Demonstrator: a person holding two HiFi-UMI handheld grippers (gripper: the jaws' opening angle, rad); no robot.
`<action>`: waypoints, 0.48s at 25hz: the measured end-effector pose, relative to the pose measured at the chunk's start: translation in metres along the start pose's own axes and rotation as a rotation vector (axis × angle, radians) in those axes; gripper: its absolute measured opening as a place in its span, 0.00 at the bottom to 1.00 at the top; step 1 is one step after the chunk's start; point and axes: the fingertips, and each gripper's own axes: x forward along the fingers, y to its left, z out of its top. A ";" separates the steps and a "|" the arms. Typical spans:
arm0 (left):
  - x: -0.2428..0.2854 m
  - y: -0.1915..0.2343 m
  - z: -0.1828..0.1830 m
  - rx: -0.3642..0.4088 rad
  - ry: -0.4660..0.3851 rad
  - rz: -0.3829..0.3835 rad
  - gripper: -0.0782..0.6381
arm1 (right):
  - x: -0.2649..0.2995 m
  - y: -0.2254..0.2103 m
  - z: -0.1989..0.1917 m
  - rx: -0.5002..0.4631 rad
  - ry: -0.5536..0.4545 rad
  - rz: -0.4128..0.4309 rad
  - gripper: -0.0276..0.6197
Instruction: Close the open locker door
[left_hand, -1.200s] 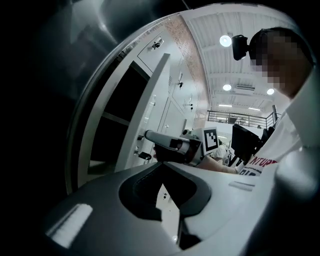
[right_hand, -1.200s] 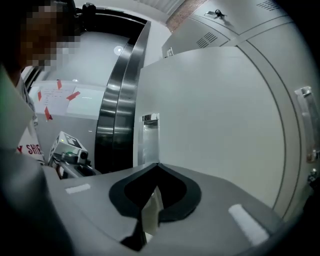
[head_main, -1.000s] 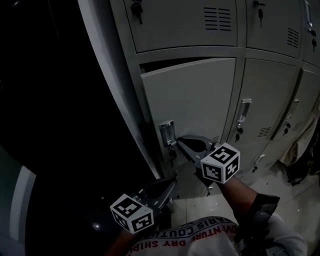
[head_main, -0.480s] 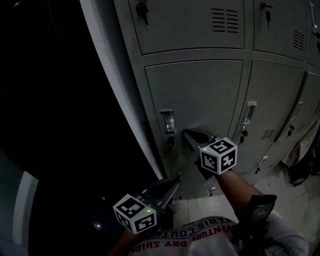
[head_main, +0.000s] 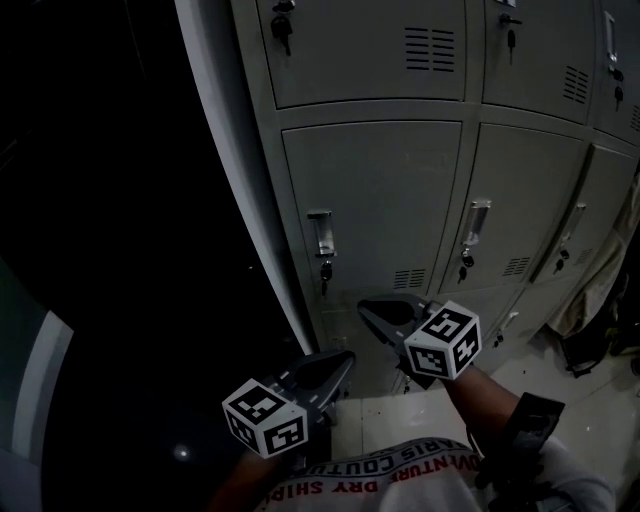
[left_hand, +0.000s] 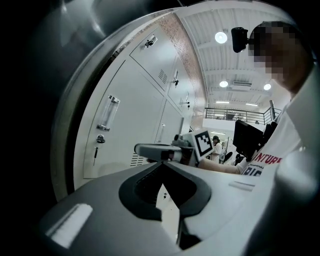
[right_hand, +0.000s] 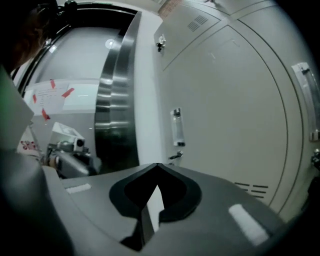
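Observation:
The grey locker door (head_main: 375, 205) in the middle row sits flush with its frame, its handle (head_main: 320, 232) and the key (head_main: 325, 271) at its left edge. My right gripper (head_main: 366, 309) hangs below the door's vent slots, apart from the door, shut with nothing in it. My left gripper (head_main: 346, 358) is lower and nearer my body, also shut and empty. The left gripper view has the same door (left_hand: 132, 127) and handle (left_hand: 108, 113), with the right gripper (left_hand: 154, 150) ahead. In the right gripper view the door (right_hand: 225, 110) and handle (right_hand: 176, 127) lie beyond the closed jaws.
More closed lockers (head_main: 515, 215) run to the right and above (head_main: 370, 50). A dark metallic column (right_hand: 112, 110) stands left of the locker bank. Pale tiled floor (head_main: 600, 400) lies at the lower right, with a dark bag (head_main: 590, 345) by the lockers.
The door, ajar at its top a second ago, went flush with the frame. My right gripper, which was against the door by the handle, has drawn back and down.

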 end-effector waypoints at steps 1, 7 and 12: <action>0.002 -0.007 -0.001 0.003 0.000 -0.006 0.12 | -0.011 0.015 -0.008 -0.025 0.030 0.029 0.03; 0.004 -0.080 -0.024 0.029 0.013 -0.038 0.12 | -0.119 0.095 -0.050 0.011 0.080 0.116 0.03; -0.001 -0.183 -0.063 0.047 0.022 -0.072 0.12 | -0.239 0.149 -0.084 0.080 0.053 0.070 0.03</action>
